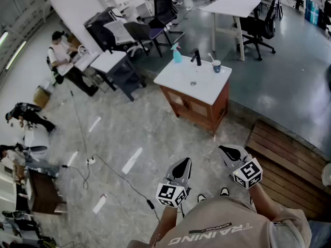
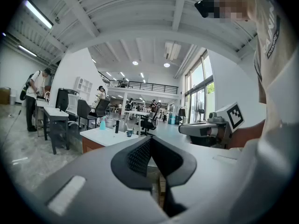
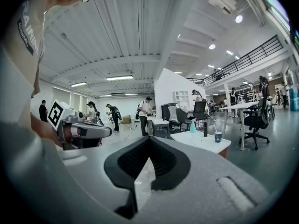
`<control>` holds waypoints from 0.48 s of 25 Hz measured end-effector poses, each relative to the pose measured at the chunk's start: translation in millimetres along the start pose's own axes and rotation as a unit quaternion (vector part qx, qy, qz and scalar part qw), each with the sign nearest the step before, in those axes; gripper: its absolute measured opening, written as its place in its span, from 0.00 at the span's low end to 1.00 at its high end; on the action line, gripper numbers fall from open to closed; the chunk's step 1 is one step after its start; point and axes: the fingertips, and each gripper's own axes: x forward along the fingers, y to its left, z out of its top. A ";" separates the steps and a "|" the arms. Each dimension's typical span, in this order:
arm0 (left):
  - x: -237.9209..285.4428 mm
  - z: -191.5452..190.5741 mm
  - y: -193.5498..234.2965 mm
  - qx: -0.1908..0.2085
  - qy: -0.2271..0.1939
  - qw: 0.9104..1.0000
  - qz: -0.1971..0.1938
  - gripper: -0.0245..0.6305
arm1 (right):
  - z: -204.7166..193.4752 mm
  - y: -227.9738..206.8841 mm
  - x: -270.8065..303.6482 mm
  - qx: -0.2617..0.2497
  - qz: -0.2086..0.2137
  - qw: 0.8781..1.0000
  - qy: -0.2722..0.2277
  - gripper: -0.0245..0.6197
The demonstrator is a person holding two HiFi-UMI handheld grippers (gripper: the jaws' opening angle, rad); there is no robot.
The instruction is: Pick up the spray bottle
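Note:
The light blue spray bottle (image 1: 177,53) stands upright on the far left corner of a white-topped wooden cabinet (image 1: 207,87), several steps ahead of me. It also shows small in the left gripper view as the spray bottle (image 2: 102,124) and in the right gripper view as the spray bottle (image 3: 192,127). My left gripper (image 1: 184,161) and right gripper (image 1: 223,149) are held close to my body, side by side, pointing toward the cabinet and far from it. Both have their jaws together at the tips, with nothing between them.
A black faucet (image 1: 196,57) and a cup (image 1: 216,65) share the cabinet top. A wooden platform (image 1: 289,159) lies at the right. Desks, office chairs (image 1: 163,14) and a person (image 1: 62,58) are at the back left. A cable (image 1: 119,177) runs across the floor.

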 end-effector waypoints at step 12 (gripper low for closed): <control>-22.1 -4.1 16.1 -0.013 -0.015 1.000 -0.010 0.06 | 1.4 15.5 12.3 -0.007 -0.012 1.000 -0.001 0.04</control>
